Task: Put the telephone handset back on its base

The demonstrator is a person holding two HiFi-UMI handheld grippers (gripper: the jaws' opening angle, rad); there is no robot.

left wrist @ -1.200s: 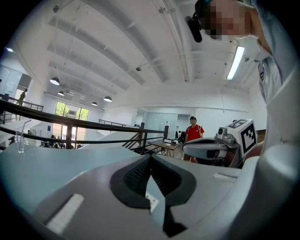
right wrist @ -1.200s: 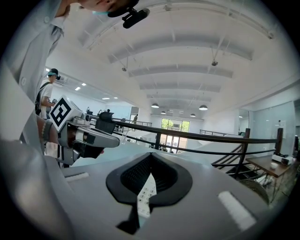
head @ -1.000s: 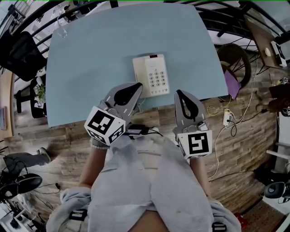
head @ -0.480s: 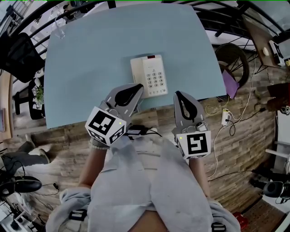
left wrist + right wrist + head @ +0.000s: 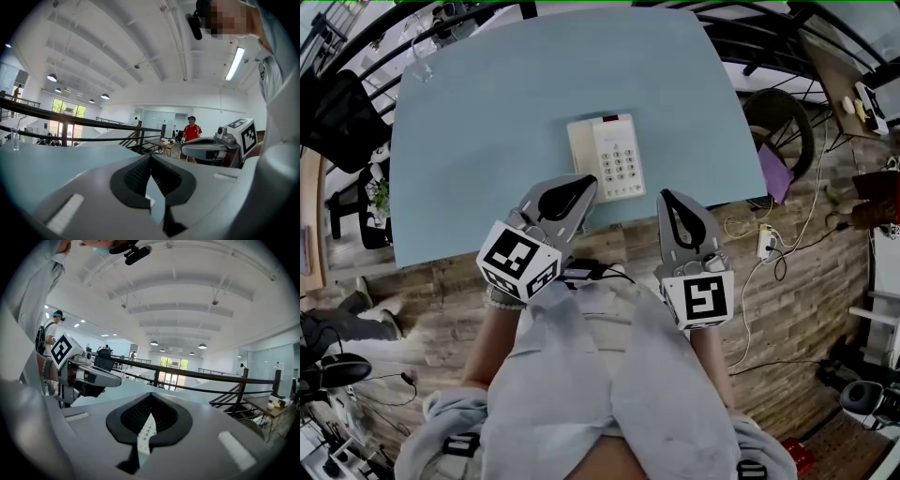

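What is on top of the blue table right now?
A white telephone with a keypad lies near the table's near edge; a clear glass stands at the far left corner. The left gripper covers the telephone's near left corner.

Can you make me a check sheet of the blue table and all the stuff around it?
Surface: light blue table, mostly bare.
Job's things: white telephone near the front edge; handset seems to lie on it, not certain.
Clutter: clear glass at the far left corner.
Grippers: left gripper and right gripper both shut, holding nothing, at the front edge.
Cables: black cable under the table edge; white power strip with cords on the floor.
Surroundings: wood floor, black railing, black chair.
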